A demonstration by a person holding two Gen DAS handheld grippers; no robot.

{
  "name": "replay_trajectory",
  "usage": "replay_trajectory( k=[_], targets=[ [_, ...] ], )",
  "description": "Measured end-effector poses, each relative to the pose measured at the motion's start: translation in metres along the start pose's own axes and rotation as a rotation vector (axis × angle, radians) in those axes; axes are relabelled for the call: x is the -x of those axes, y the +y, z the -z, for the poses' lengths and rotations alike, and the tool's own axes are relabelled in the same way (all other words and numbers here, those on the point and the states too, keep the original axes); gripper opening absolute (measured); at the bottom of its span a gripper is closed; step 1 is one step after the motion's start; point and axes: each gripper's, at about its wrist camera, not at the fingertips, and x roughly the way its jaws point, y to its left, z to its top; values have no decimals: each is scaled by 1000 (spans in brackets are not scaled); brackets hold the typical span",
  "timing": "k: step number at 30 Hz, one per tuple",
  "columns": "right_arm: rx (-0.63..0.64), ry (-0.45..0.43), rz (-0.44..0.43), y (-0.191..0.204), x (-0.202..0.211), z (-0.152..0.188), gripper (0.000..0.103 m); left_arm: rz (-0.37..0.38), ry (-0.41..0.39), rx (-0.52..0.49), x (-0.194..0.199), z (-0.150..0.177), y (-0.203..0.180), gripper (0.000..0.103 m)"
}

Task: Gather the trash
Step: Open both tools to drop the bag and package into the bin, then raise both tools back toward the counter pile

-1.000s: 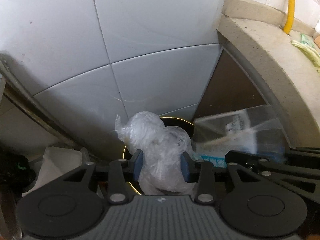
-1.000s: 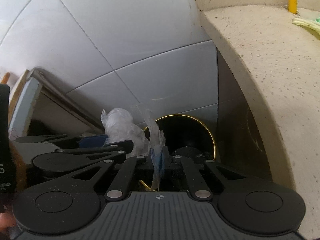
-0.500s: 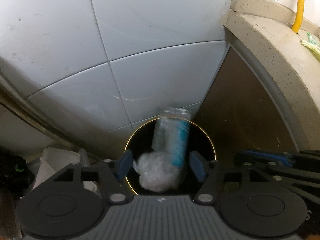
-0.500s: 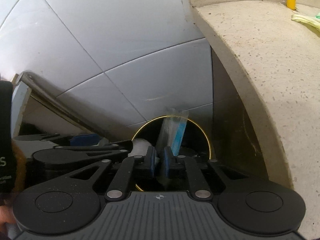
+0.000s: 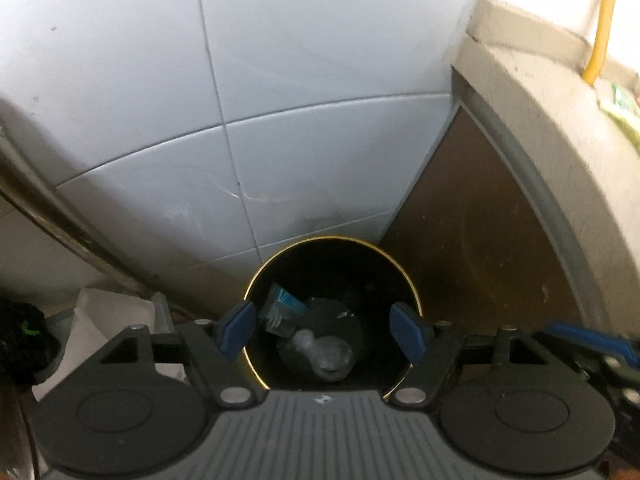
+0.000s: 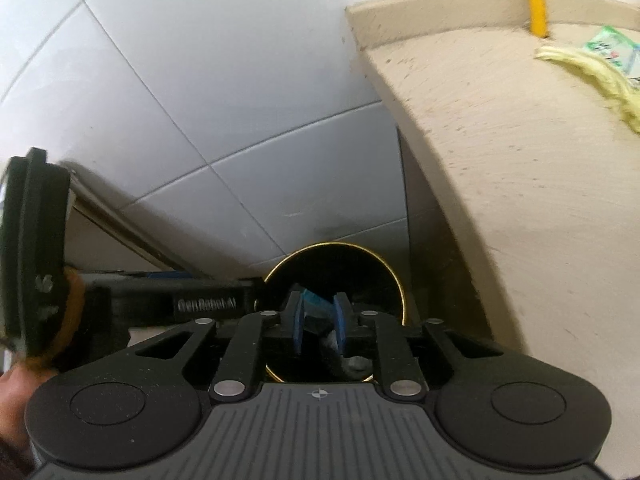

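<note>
Our left gripper hangs over the round black bin with a thin gold rim, its blue-padded fingers spread wide at nine and three o'clock of the opening and holding nothing. Inside the bin we see the trash: a crumpled clear plastic bag lying on the bottom toward six o'clock, and a clear wrapper with a blue stripe leaning at about ten o'clock of it, the two just touching.

Our right gripper sits above the same bin, its fingers parted by a narrow gap with nothing clamped between them; the blue-striped wrapper shows through that gap, down in the bin.

The bin stands against a white tiled wall, with a speckled beige stone counter at three o'clock of it. A yellow hose and a pale yellow cloth rest on the counter. White crumpled paper lies at nine o'clock of the bin.
</note>
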Motion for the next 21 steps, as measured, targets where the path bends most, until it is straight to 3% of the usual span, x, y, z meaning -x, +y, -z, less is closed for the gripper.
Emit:
replay_trajectory(
  k=[6, 13, 21],
  targets=[
    [-27, -58, 17, -7, 32, 9, 26, 12, -25, -60, 11, 4, -12, 69],
    [-47, -148, 50, -16, 80, 19, 31, 53, -111, -138, 47, 6, -38, 69],
    [-72, -264, 121, -37, 129, 23, 39, 138, -185, -235, 82, 1, -86, 71]
  ],
)
